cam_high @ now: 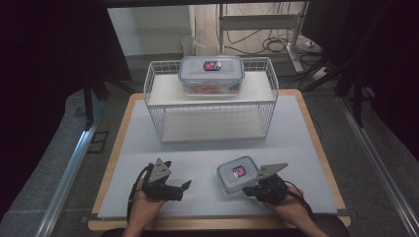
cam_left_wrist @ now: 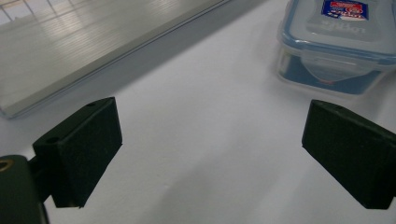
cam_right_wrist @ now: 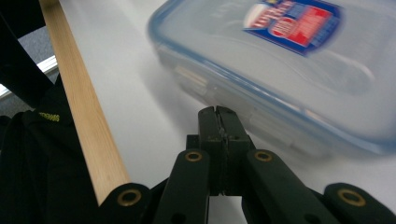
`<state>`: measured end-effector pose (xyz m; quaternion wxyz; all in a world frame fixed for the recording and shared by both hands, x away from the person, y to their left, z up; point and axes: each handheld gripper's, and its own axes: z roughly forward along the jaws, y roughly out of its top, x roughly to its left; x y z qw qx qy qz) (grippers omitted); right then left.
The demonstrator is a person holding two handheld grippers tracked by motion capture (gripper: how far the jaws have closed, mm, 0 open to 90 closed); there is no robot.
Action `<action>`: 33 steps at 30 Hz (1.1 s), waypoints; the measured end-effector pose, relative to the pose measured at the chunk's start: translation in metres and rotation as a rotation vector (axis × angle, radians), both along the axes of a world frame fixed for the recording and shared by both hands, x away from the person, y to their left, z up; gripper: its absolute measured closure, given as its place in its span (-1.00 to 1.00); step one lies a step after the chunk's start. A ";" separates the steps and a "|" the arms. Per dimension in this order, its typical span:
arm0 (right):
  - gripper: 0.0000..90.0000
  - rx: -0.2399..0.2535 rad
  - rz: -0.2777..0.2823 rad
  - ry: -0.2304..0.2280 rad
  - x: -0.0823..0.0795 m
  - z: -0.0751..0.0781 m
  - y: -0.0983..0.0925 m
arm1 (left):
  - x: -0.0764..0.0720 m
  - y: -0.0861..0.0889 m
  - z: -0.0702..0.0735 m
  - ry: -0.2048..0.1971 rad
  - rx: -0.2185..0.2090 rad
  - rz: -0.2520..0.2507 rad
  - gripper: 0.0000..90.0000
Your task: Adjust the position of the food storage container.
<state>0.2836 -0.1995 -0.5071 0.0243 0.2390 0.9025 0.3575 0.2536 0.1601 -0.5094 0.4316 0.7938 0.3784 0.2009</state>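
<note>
At the lower centre of the high view, the left gripper (cam_high: 184, 188) rests on the white tabletop (cam_high: 296, 133) with its jaws spread wide, while the right gripper (cam_high: 247, 190) has its jaws pressed together on nothing, tips just beside the near edge of the small blue-rimmed lidded container (cam_high: 237, 174). Farther up the frame, a larger lidded container (cam_high: 211, 74) sits on the top shelf of the white wire rack (cam_high: 212, 106).
</note>
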 end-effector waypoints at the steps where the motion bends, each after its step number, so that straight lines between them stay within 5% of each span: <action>1: 0.99 -0.001 0.008 -0.005 0.001 -0.001 0.005 | 0.000 0.001 0.000 0.001 -0.003 0.003 -0.89; 11: 0.99 -0.029 0.034 -0.047 0.024 -0.004 0.047 | 0.001 0.010 -0.001 0.011 -0.014 0.020 -0.89; 16: 0.99 -0.020 0.004 -0.063 0.013 0.006 0.024 | 0.001 0.011 -0.002 0.018 -0.009 0.025 -0.89; 21: 0.99 0.023 -0.103 -0.070 0.011 0.018 -0.015 | 0.004 0.010 -0.003 0.033 -0.005 0.027 -0.88; 27: 0.97 0.016 -0.232 -0.081 0.039 0.016 -0.037 | 0.015 0.002 -0.004 0.108 -0.017 0.048 -0.85; 33: 0.97 0.010 -0.258 -0.014 0.070 0.002 -0.028 | 0.015 0.002 -0.005 0.126 -0.020 0.057 -0.83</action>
